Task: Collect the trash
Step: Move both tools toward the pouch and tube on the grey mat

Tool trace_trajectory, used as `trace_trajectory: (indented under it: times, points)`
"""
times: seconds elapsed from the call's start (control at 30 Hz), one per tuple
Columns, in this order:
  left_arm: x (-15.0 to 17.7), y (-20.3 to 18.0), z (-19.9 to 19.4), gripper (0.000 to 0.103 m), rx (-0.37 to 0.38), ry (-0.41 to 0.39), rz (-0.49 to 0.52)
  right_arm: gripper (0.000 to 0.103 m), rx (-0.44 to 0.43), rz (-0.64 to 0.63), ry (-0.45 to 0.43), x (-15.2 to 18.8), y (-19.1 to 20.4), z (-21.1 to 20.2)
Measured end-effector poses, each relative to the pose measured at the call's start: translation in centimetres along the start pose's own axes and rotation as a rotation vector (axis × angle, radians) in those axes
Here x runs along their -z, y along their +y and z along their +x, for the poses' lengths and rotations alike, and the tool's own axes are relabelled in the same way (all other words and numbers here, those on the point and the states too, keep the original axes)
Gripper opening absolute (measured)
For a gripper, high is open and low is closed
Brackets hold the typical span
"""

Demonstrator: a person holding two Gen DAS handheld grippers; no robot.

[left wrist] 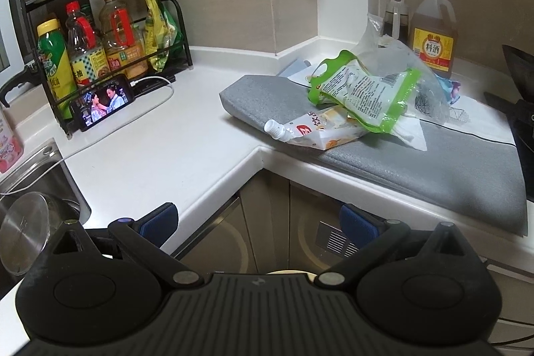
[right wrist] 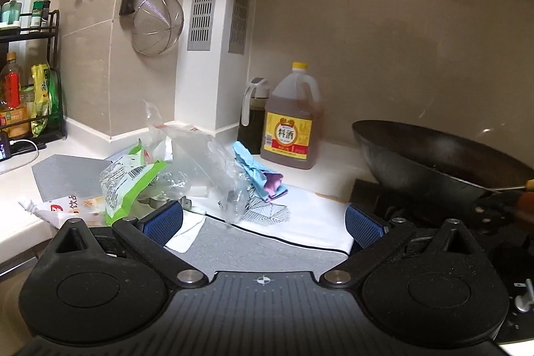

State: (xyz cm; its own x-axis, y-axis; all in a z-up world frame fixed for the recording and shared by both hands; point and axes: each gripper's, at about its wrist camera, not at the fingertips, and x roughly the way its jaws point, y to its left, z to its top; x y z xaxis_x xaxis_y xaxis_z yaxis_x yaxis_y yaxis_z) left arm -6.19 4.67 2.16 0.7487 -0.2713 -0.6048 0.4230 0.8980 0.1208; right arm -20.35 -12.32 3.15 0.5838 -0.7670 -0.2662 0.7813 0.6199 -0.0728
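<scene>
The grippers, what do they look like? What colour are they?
Both look the same. The left gripper and right gripper are black plastic, with two round bumps like ears, a ribbed plate between them and silver bolts on slanted bars. The fingers have bumpy blue pads. The right one has a small white crosshair mark.

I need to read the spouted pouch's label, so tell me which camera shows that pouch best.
The left wrist view: the spouted pouch lies whole on the grey mat, cap and print visible. In the right wrist view the spouted pouch is mostly hidden behind the gripper.
</scene>
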Motion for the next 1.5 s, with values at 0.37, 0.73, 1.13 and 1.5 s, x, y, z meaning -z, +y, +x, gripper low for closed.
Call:
trace_trajectory:
  times: [0.37, 0.73, 1.13, 1.5]
  points:
    - [-0.1, 0.1, -1.3, 0.103, 0.022, -0.039, 0.001, 0.103, 0.027, 0.018, -0.001, 0.1, -0.6, -2.6]
    - [1.2, 0.4, -2.4, 0.103, -0.008, -0.042, -0.005, 0.103, -0.015, 0.058, 0.033, 1.2, -1.1, -3.4]
    - [0.9, -0.2, -2.8, 0.103, -0.002, -0.053, -0.002, 0.103, -0.034, 0.044, 0.012, 1.3, -1.1, -4.5]
    - [1.1, -0.2, -2.4, 0.103, 0.001, -0.043, 0.001, 0.103, -0.036, 0.061, 0.035, 1.6, -1.1, -4.0]
